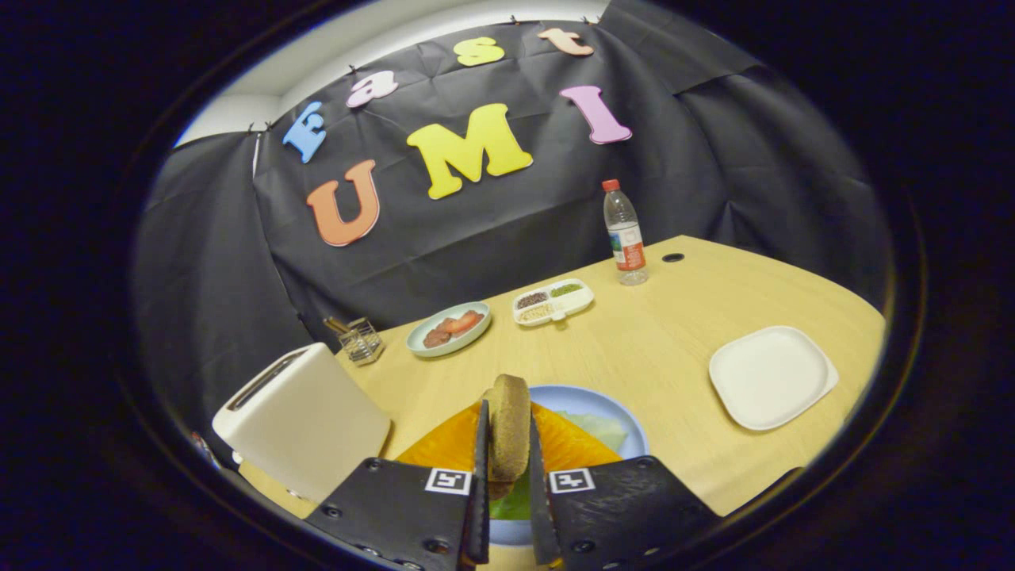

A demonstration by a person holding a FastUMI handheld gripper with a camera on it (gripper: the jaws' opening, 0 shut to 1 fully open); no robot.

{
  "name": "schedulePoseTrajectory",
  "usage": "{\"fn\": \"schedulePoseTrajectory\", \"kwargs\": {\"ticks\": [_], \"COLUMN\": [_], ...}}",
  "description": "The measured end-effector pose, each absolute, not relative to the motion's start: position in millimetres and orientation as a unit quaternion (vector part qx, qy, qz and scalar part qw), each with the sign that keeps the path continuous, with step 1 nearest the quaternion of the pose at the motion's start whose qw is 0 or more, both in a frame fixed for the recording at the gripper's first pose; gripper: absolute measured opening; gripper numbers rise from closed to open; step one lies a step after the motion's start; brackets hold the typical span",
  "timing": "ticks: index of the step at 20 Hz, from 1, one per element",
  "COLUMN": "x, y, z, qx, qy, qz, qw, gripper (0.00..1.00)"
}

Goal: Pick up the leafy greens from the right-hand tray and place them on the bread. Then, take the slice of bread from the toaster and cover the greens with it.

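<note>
Hovering over the plate (626, 432), the bread (508, 424) is pinched on edge by the jaws. It is held above the greens (595, 428), probably to cover them.

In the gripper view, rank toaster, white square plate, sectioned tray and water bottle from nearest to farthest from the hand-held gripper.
The hand-held gripper is shut on the bread slice.
1. Toaster, beside the left finger.
2. White square plate, off right.
3. Sectioned tray, beyond the fingers.
4. Water bottle, by the wall.

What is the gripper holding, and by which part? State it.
The gripper is shut on the bread slice, standing on edge; the fingers press its two flat faces at the lower part, above the blue plate.
</note>
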State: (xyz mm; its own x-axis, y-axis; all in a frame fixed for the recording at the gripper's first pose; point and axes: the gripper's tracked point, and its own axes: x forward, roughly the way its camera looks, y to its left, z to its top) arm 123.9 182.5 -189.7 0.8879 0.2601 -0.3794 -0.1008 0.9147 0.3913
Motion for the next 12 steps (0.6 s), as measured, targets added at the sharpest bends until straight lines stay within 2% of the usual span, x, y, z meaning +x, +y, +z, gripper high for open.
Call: {"fn": "schedulePoseTrajectory", "kwargs": {"ticks": [3,9,12], "x": [123,123,115], "y": [171,145,126], "z": [-204,-211,-184], "qx": [0.188,0.161,0.132], "qy": [0.231,0.228,0.191], "qz": [0.087,0.070,0.061], "qw": [0.951,0.958,0.971], "gripper": [0.33,0.50,0.73]}}
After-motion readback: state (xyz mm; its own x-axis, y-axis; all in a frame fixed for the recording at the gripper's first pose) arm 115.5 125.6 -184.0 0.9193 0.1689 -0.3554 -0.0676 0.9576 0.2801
